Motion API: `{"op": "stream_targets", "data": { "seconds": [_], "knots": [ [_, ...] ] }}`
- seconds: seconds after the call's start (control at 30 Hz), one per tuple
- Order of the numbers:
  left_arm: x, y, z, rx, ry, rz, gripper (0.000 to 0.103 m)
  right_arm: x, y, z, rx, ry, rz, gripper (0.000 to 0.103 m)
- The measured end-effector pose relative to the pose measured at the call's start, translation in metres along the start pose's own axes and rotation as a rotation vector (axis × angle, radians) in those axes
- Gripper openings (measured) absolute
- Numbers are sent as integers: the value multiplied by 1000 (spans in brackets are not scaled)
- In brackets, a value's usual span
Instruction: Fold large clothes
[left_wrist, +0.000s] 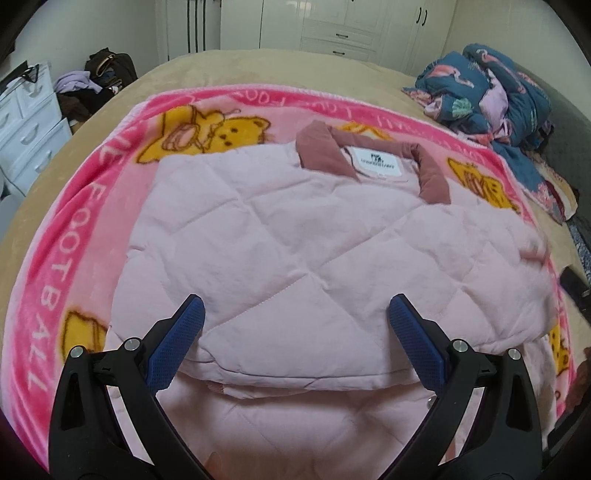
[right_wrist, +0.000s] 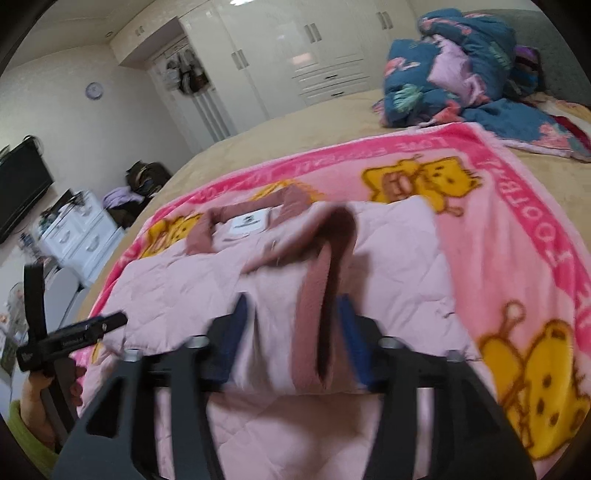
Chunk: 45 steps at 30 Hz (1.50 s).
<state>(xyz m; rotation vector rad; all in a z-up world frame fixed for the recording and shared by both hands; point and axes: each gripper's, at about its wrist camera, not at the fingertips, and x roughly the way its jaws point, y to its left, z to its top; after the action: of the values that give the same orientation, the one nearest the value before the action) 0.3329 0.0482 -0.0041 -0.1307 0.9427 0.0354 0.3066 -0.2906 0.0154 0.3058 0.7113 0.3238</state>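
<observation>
While the pink quilted jacket is lying part-folded on the cartoon blanket on the bed, the left gripper is hovering wide over it; the right gripper, jaws parted, is straddling a loose sleeve cuff, which is likely to slide and undo the fold.

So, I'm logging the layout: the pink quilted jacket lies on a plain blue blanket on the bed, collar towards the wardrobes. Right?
Not quite: the blanket is pink with yellow bears, not plain blue, as the left wrist view shows. The jacket does lie on it, collar towards the wardrobes.
</observation>
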Motion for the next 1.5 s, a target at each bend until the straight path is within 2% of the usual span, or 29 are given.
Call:
{"op": "stream_targets", "data": {
  "seconds": [0.1,0.17,0.47,0.67,0.73,0.8,0.9,1.2,1.5],
  "knots": [
    [8,1,-4,4,16,10,94,-7,0,1,8,-33,-10,71],
    [13,0,-5,8,25,14,94,-6,8,0,-32,-33,-13,71],
    [30,6,-13,9,51,7,95,21,72,-25,-289,51,15,71],
    [32,6,-17,4,43,3,95,40,98,-44,-361,115,45,71],
    [32,6,-17,5,41,1,95,49,100,-49,-375,143,23,71],
    [33,6,-18,5,41,0,95,62,96,-55,-371,200,-22,71],
    [33,4,-19,17,41,7,95,79,80,-61,-289,258,-6,71],
    [33,4,-20,11,41,2,95,80,77,-61,-260,262,9,71],
    [22,8,-21,-15,46,-25,95,59,77,-45,-190,252,74,79]
  ]
}}
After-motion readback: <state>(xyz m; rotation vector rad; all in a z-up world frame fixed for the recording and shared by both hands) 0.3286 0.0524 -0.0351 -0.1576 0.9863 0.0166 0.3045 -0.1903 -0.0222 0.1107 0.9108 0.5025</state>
